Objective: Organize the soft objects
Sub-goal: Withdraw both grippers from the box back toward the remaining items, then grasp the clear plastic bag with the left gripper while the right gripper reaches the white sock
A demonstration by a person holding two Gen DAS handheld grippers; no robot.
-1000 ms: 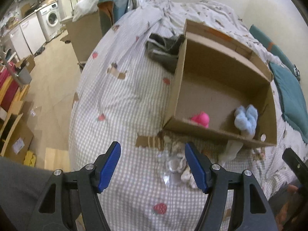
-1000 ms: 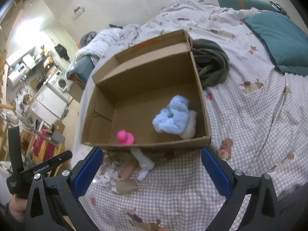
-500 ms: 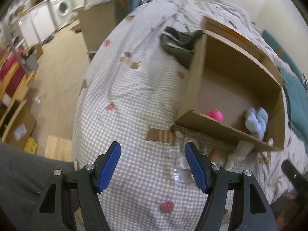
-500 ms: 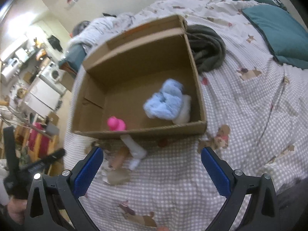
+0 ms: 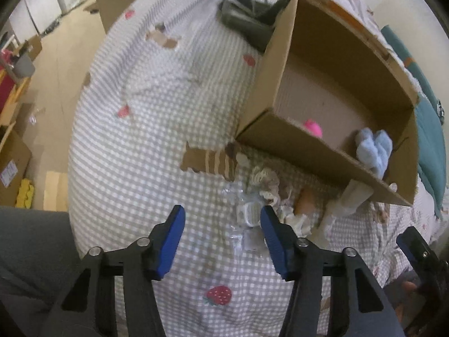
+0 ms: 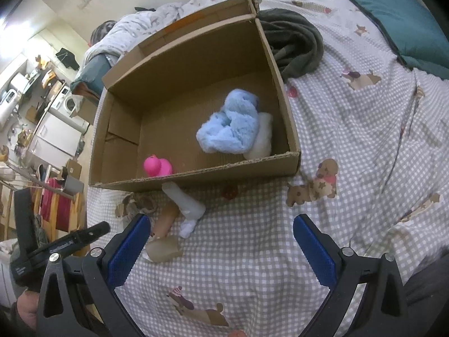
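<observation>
- Cardboard box (image 6: pixel 157 179) on checked bedspread (image 6: pixel 350 146), holding blue fluffy toy (image 6: pixel 228 129) and pink duck (image 6: pixel 157 166).
- Loose pile before box: white sock (image 6: pixel 186 202), cardboard tube (image 6: pixel 162 250), crumpled clear plastic (image 5: pixel 247 219).
- Left gripper (image 5: pixel 221 231) just narrowed, half open, above bedspread; plastic by right pad, ungripped.
- Right gripper (image 6: pixel 221 243) wide, empty, above bedspread.
</observation>
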